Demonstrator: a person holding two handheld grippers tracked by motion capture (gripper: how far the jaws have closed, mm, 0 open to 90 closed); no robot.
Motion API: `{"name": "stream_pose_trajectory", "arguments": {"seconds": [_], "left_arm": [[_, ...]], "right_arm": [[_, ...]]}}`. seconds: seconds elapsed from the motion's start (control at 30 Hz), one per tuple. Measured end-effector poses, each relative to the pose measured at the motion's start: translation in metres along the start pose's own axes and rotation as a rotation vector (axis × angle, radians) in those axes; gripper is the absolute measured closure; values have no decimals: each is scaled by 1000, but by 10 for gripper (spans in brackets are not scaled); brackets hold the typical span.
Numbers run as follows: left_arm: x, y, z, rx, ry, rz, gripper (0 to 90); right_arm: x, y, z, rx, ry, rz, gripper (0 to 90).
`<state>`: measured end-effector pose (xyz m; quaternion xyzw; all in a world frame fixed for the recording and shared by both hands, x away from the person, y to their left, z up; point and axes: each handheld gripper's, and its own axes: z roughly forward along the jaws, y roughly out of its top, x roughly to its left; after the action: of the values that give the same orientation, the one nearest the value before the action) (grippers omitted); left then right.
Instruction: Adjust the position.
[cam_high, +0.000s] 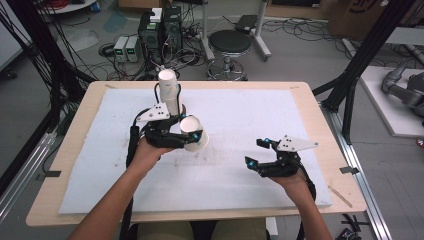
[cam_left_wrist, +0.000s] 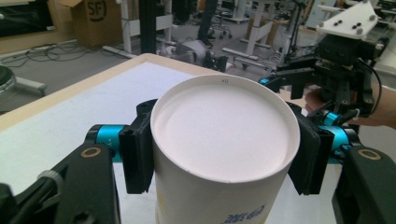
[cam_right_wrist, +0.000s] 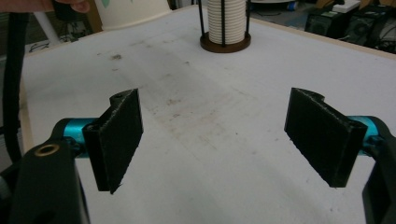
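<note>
My left gripper (cam_high: 189, 138) is shut on a white paper cup (cam_high: 194, 133) and holds it just above the mat, left of centre. In the left gripper view its black pads (cam_left_wrist: 137, 154) press both sides of the cup (cam_left_wrist: 224, 140), whose round end faces the camera. Just behind it, a tall stack of white cups (cam_high: 169, 89) stands in a wire holder with a brown base (cam_right_wrist: 225, 44). My right gripper (cam_high: 256, 151) hovers over the right part of the mat. Its jaws (cam_right_wrist: 219, 140) stand open and wide apart with nothing between them.
A white foam mat (cam_high: 240, 115) covers most of the wooden table (cam_high: 80, 120). Beyond the far edge are a black stool (cam_high: 229, 42), computer boxes (cam_high: 160, 30) and floor cables. Black frame posts (cam_high: 350, 80) rise at the right.
</note>
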<state>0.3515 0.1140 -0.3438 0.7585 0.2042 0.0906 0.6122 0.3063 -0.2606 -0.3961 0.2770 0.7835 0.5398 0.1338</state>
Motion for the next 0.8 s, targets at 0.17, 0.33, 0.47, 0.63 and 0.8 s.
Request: {"name": "stream_pose_trajectory", "arguments": {"seconds": [0.17,0.33,0.47,0.63,0.8], "left_arm": [[-4,-1,5,8,-33,8,360],[-8,-2,9,7,-53,8,359],[-12,-3,14,15,-69,16,359],[-16,-5,17,21,-92,25,358],[-19,-7,19,18,-115,32,358]], "right_arm": [[3,6,8,1,44,-18,197],[6,14,17,-2,82,-41,197],[8,20,24,-1,104,-55,197],[11,24,33,-1,135,-73,197],[13,26,37,4,154,-85,197]]}}
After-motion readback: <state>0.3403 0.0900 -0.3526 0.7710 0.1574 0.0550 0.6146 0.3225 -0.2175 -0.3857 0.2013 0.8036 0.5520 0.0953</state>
